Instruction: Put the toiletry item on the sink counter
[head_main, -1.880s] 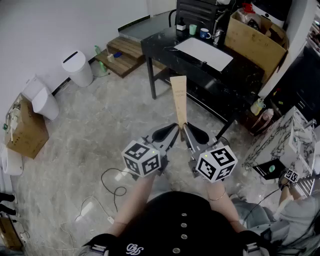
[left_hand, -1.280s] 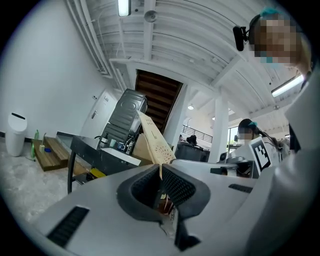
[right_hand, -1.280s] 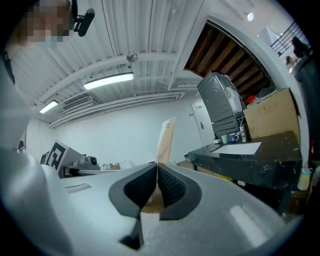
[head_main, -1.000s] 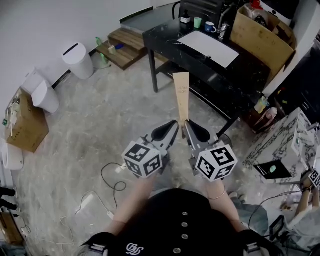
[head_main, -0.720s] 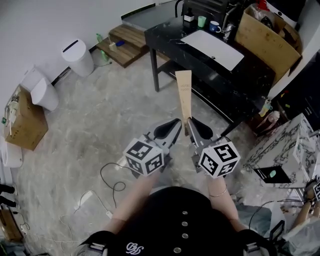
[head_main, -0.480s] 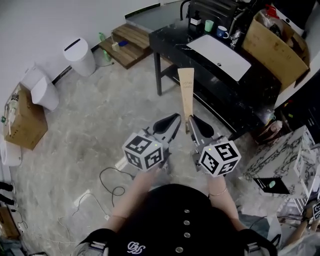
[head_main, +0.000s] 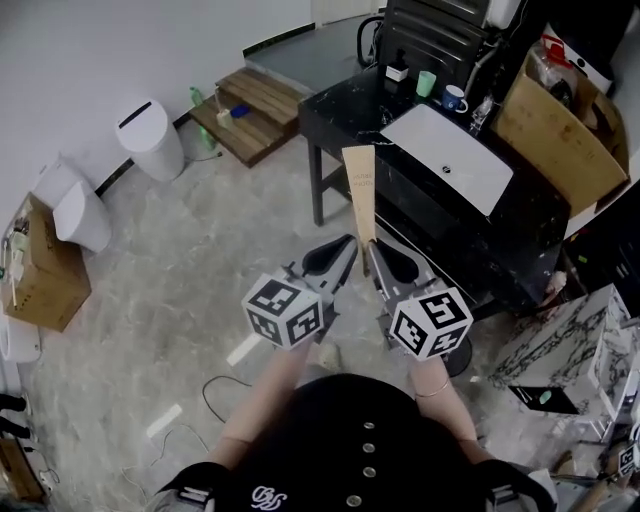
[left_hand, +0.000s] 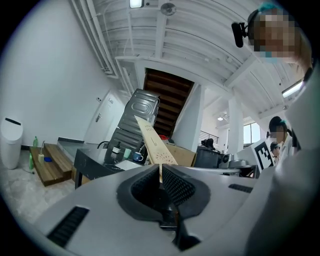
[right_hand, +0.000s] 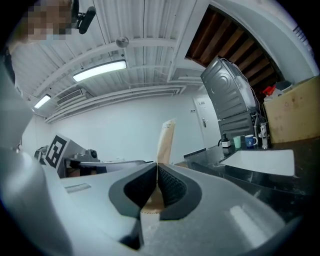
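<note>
The jaws of the left gripper (head_main: 350, 245) are seen closed on the near end of a flat tan packet (head_main: 358, 190). The same end is clamped by the jaws of the right gripper (head_main: 373, 250), just beside them. The packet juts out beyond both jaw tips, held in the air at the head view's centre. The black counter (head_main: 340, 105) with its white sink (head_main: 450, 155) is seen in the upper right.

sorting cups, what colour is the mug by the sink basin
Dark blue mug, white inside; clearest in the head view.
</note>
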